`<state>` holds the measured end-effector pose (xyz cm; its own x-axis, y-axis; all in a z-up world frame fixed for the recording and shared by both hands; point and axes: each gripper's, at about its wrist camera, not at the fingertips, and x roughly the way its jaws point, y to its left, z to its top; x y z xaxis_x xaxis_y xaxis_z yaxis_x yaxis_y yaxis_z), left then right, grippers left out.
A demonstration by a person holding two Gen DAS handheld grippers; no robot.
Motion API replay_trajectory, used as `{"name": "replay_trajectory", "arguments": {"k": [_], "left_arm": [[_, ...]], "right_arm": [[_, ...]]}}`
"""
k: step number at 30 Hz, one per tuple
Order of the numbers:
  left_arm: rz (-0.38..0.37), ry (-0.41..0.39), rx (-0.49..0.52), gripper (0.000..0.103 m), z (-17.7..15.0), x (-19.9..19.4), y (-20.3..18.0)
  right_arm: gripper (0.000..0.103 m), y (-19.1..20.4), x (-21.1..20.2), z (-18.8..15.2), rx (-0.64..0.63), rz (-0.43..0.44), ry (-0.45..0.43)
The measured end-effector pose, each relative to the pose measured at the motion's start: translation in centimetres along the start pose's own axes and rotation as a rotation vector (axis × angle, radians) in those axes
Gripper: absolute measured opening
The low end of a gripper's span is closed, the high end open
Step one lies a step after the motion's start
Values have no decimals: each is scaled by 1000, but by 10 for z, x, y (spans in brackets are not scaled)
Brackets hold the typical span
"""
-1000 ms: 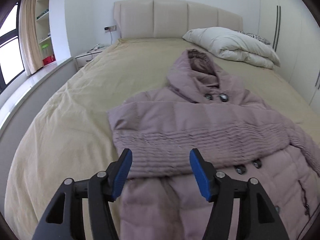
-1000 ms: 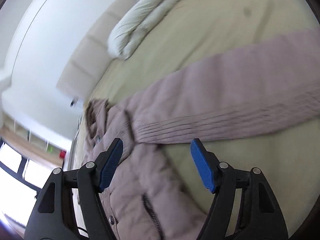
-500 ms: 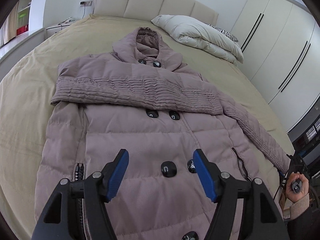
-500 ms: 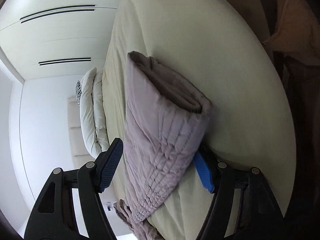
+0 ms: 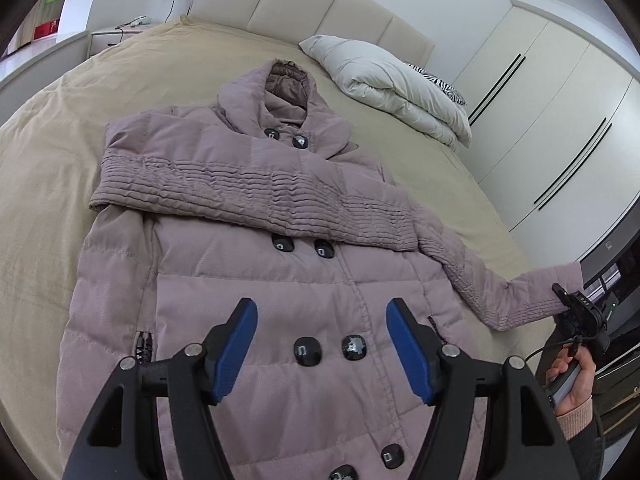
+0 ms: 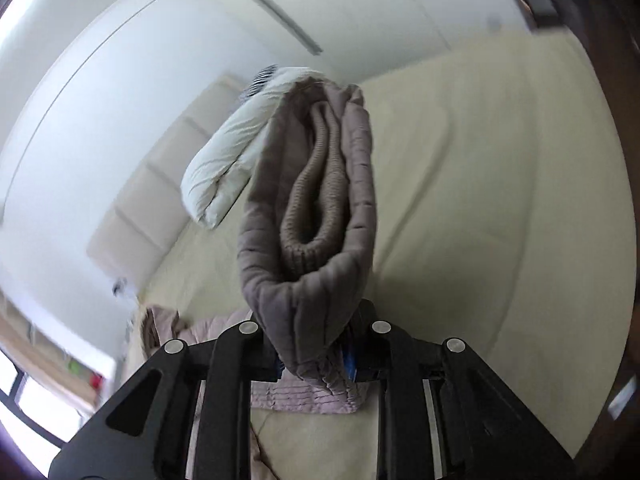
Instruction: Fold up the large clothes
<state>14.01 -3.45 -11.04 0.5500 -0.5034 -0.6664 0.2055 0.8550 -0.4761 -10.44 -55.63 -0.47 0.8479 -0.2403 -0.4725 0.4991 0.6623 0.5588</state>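
No legible text, label, brand, number or sign in either view. Coat buttons (image 5: 307, 351) carry small pale marks, too small to read. Device at the right gripper (image 5: 582, 312) shows tiny white characters, unreadable. Right wrist view is motion-blurred; nothing readable there.

left gripper (image 5: 320, 354): black angular frame, bright blue pads on fingers (image 5: 236, 344), silver screw heads at pivots | right gripper (image 6: 314, 364): same black frame, silver screws, blue barely visible | hand (image 5: 570, 380), lower right of frame: bare skin, pinkish ribbed cuff, thin black cable
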Motion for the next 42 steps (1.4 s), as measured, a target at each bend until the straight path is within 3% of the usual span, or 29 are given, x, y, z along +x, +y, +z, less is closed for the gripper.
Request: {"name": "replay_trajectory", "arguments": {"k": [4, 7, 8, 13, 19, 21, 24, 25, 27, 28, 31, 33, 34, 36, 38, 42], "left_arm": [[-131, -12, -82, 86, 9, -7, -7], [-213, -14, -114, 99, 12, -12, -16], [-252, -3, -127, 99, 13, -12, -19], [-443, 78, -278, 99, 16, -1, -16], [-487, 104, -315, 102, 25, -1, -12], [-463, 135, -308, 102, 28, 7, -12], [-443, 189, -322, 100, 26, 21, -9], [-444, 201, -329, 96, 24, 26, -7], [-458, 244, -332, 61, 23, 35, -6], [-466, 262, -335, 38, 23, 38, -5], [-468, 270, -325, 23, 31, 39, -2], [-454, 229, -300, 20, 49, 31, 0], [-444, 195, -288, 19, 62, 24, 3], [-405, 123, -265, 19, 92, 7, 15], [-340, 64, -233, 19, 119, -6, 33], [-211, 9, -234, 19, 160, -13, 88]], "right_arm": [[18, 132, 2, -50, -510, 17, 9], [18, 200, 4, -113, -783, 43, 19], [17, 218, 4, -135, -855, 57, 23], [17, 273, -17, -235, -1151, 85, 3], [17, 280, -55, -302, -1373, 74, -45], [17, 266, -55, -311, -1422, 78, -60], [17, 286, -45, -343, -1493, 92, -76], [17, 288, -47, -348, -1510, 98, -78], [17, 292, -47, -362, -1525, 106, -77], [17, 295, -44, -363, -1529, 105, -75], [23, 301, -40, -372, -1538, 103, -68], [33, 303, -41, -370, -1525, 141, -83], [60, 301, -46, -368, -1507, 165, -88], [83, 296, -52, -358, -1444, 202, -100], [83, 288, -57, -339, -1353, 228, -69], [83, 269, -35, -288, -1095, 230, 96]]}}
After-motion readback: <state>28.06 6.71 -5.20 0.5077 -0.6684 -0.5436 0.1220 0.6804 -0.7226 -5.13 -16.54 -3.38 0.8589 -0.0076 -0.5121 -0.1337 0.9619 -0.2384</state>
